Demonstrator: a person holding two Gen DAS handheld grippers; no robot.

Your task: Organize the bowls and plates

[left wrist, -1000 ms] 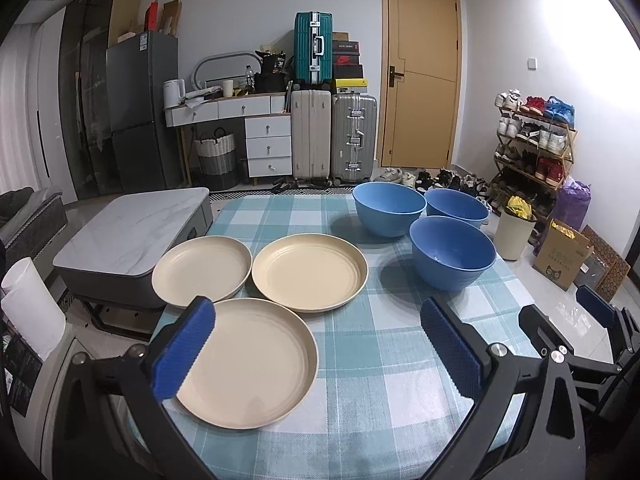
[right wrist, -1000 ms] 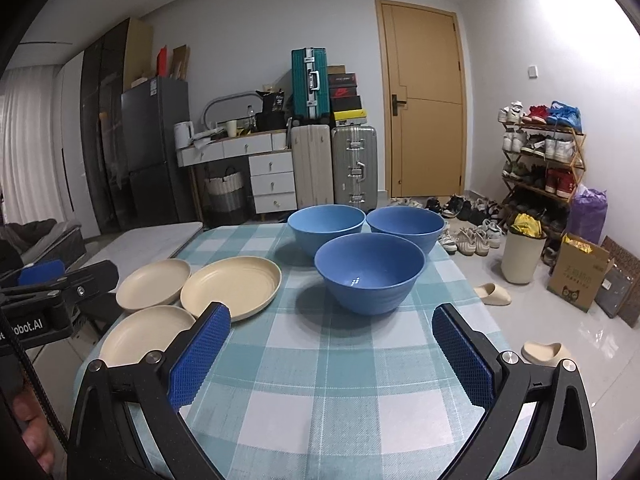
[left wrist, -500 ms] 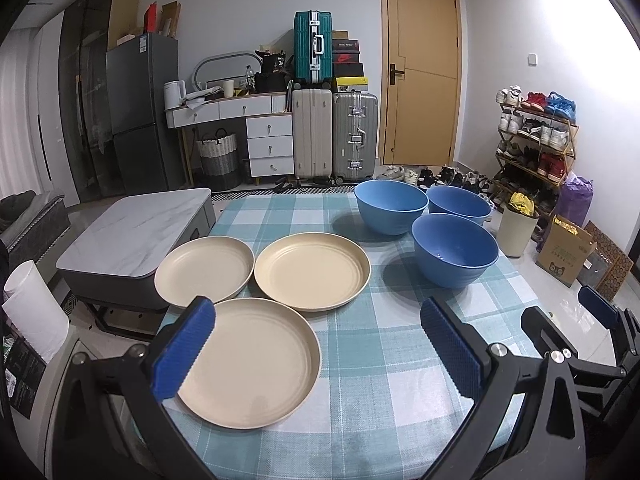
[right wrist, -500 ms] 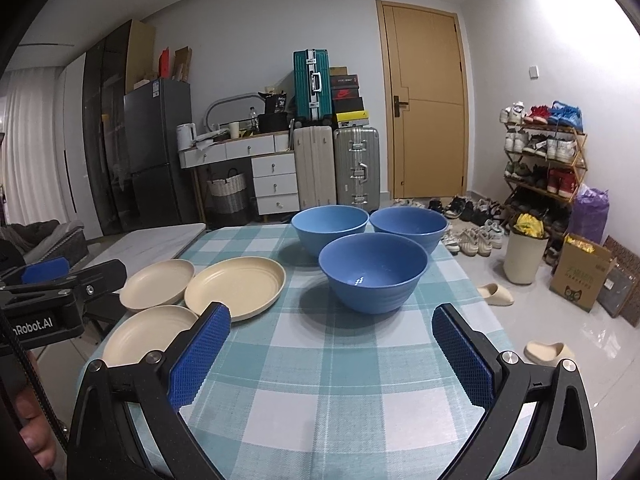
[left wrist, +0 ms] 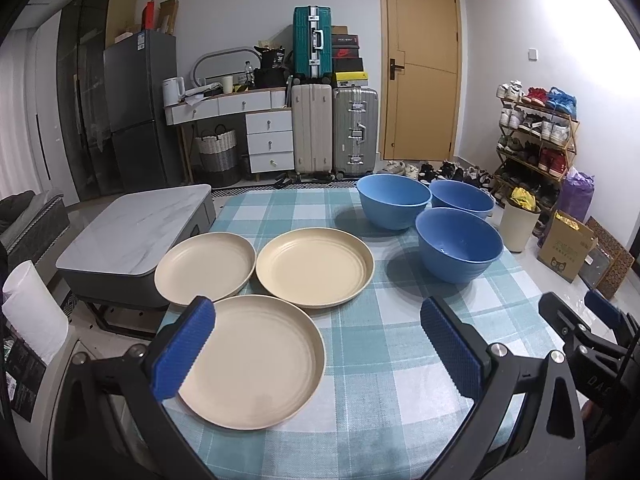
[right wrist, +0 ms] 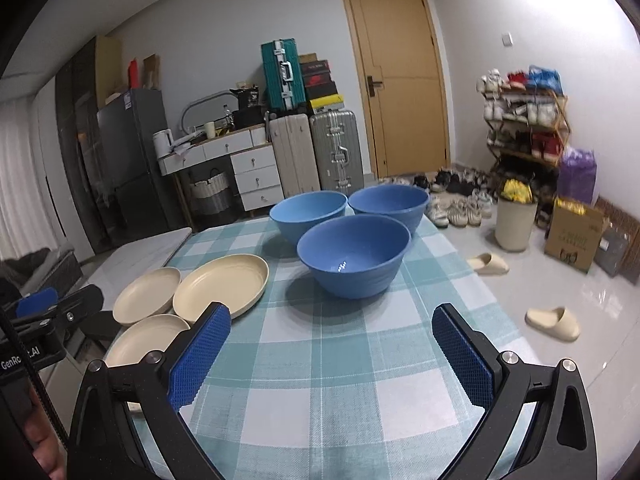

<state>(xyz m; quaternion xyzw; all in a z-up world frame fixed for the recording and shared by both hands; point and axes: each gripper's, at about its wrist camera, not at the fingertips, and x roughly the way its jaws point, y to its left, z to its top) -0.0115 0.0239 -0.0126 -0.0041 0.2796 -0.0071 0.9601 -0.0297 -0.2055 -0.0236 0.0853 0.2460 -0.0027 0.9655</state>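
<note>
Three cream plates lie on the checked tablecloth: a near one, a middle one and a far-left one. Three blue bowls stand to the right: a near one, a far-left one and a far-right one. My left gripper is open and empty above the near plate's right edge. My right gripper is open and empty over bare cloth, in front of the near bowl. The plates show at its left.
The table ends close on all sides. A grey marble-top side table stands left of it. Suitcases, a shoe rack, a bin, a box and slippers are on the floor around.
The right gripper has tilted and moved closer toward the bowls. The left gripper has barely shifted. Plates and bowls have not moved.
</note>
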